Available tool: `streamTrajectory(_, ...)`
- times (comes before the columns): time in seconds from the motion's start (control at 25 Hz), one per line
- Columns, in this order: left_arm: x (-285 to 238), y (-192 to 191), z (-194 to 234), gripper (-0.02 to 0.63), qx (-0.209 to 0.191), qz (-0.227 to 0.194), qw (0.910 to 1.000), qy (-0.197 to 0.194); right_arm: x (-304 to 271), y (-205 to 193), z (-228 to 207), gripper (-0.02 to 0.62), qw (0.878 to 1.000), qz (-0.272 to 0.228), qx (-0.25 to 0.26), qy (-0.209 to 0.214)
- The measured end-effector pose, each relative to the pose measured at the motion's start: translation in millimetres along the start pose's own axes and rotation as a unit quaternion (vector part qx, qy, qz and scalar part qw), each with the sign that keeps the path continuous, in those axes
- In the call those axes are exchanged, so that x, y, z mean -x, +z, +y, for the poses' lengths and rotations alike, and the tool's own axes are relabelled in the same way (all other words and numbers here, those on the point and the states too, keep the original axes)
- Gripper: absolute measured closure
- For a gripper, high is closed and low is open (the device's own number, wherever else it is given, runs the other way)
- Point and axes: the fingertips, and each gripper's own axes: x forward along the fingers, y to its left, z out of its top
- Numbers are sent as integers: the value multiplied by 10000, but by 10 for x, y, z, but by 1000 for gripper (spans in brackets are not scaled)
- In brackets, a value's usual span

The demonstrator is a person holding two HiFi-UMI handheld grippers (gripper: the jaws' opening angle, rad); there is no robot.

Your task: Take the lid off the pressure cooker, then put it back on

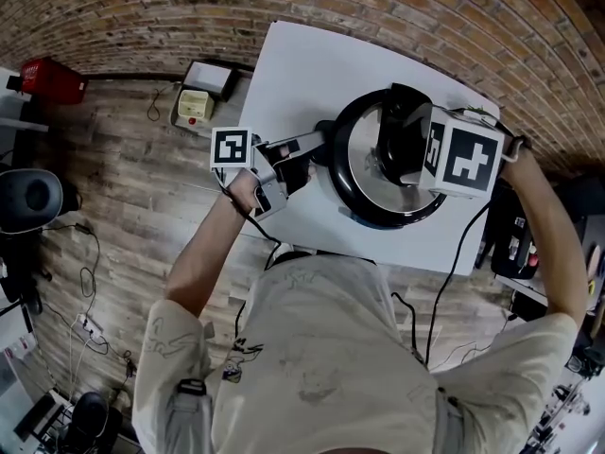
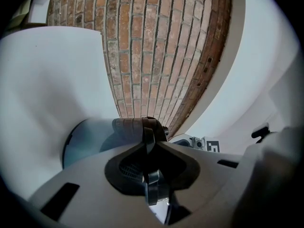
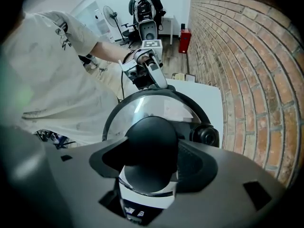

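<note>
The pressure cooker (image 1: 378,218) stands on the white table (image 1: 293,64), its shiny steel lid (image 1: 359,173) sitting on it. My left gripper (image 1: 301,164) comes in level from the left and is shut on the cooker's long black side handle (image 2: 148,127), with the pot's wall (image 2: 88,139) just beyond. My right gripper (image 1: 397,154) points straight down over the lid's middle. In the right gripper view its jaws (image 3: 151,160) hug the round black knob (image 3: 151,146) on both sides above the lid (image 3: 152,109). A small black valve (image 3: 205,136) sits at the lid's right edge.
A brick wall (image 1: 425,17) runs behind the table. On the wooden floor to the left lie a small box with a red button (image 1: 194,105), a red case (image 1: 52,78) and cables. Further back in the room are a person with a backpack (image 3: 145,4) and a fan (image 3: 112,18).
</note>
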Motion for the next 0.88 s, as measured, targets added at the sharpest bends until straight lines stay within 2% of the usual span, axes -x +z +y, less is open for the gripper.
streamTrajectory(0.32,3,11,-1,537,-16,-41,10000,44,2,1,-9,288,9999,51,-110,-18)
streamTrajectory(0.52,7,13,0,534,-142,-99,9998,12,-3,31,-43,282,9997,-225,70,-95)
streamTrajectory(0.6,20,29,7,527,-300,-162,9994,87,4,24,-39,265,9995,-270,95,-157)
streamTrajectory(0.68,65,81,48,489,-500,-315,9978,306,8,14,-53,222,9992,-310,77,-238)
streamTrajectory(0.76,134,143,84,448,-675,-500,9949,552,38,15,-49,219,9985,-461,-22,-310)
streamTrajectory(0.88,208,232,15,431,-1321,-684,9855,821,137,48,-24,213,9937,-954,-234,-532)
